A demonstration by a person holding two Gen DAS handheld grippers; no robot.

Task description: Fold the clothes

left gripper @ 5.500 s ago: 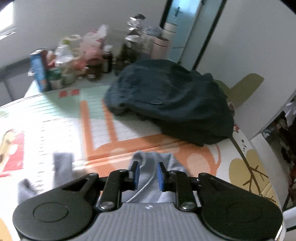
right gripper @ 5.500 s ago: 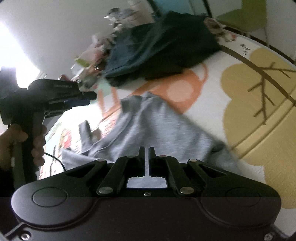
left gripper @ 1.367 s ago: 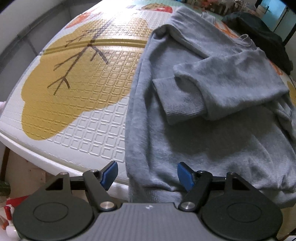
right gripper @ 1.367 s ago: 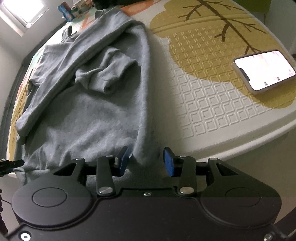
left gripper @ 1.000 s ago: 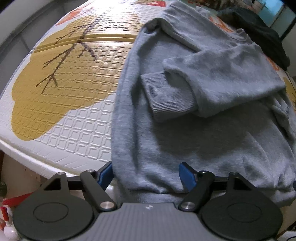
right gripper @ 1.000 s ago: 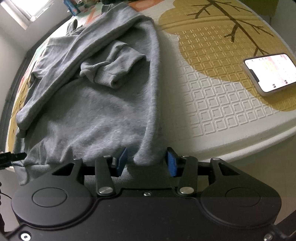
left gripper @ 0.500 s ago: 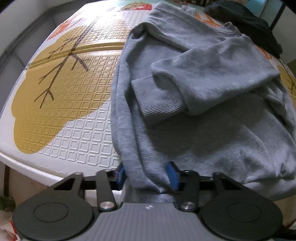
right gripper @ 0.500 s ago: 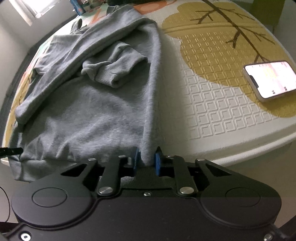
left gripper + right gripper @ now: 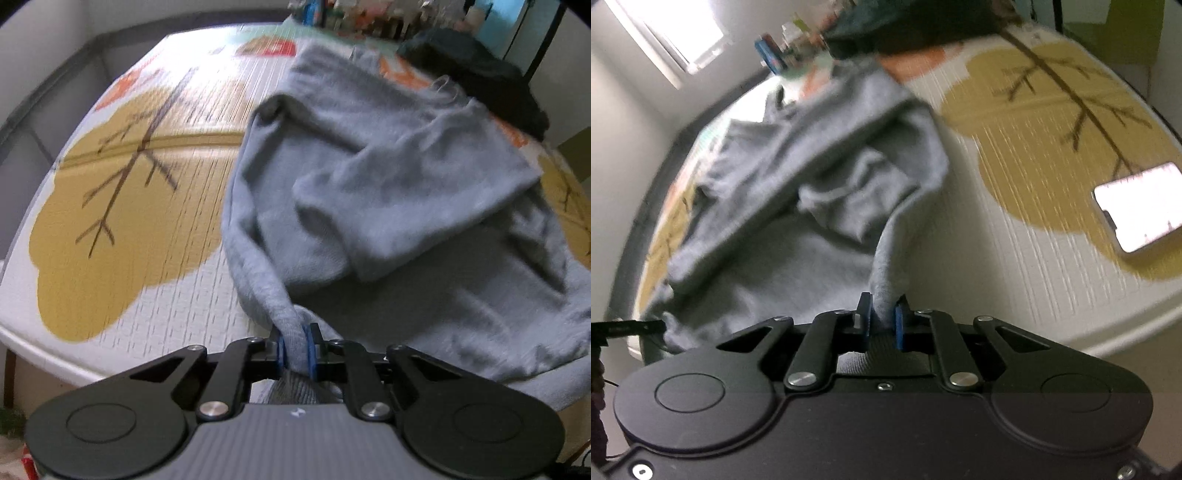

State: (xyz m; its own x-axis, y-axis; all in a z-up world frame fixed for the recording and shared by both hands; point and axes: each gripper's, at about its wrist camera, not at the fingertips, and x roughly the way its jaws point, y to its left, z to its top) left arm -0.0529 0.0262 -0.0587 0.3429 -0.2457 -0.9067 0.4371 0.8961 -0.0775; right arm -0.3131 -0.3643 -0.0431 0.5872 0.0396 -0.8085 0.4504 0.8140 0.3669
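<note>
Patterned mat (image 9: pixel 122 206) carries a grey sweatshirt (image 9: pixel 424 206) whose hem both grippers' jaws have just closed on.

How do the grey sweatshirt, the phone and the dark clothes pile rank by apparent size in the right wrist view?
1. grey sweatshirt, clearly largest.
2. dark clothes pile, farther away and cut by the frame, so unsure.
3. phone, smallest.

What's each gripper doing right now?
Left gripper: closed on the grey sweatshirt hem.
Right gripper: closed on the same hem, other corner.
</note>
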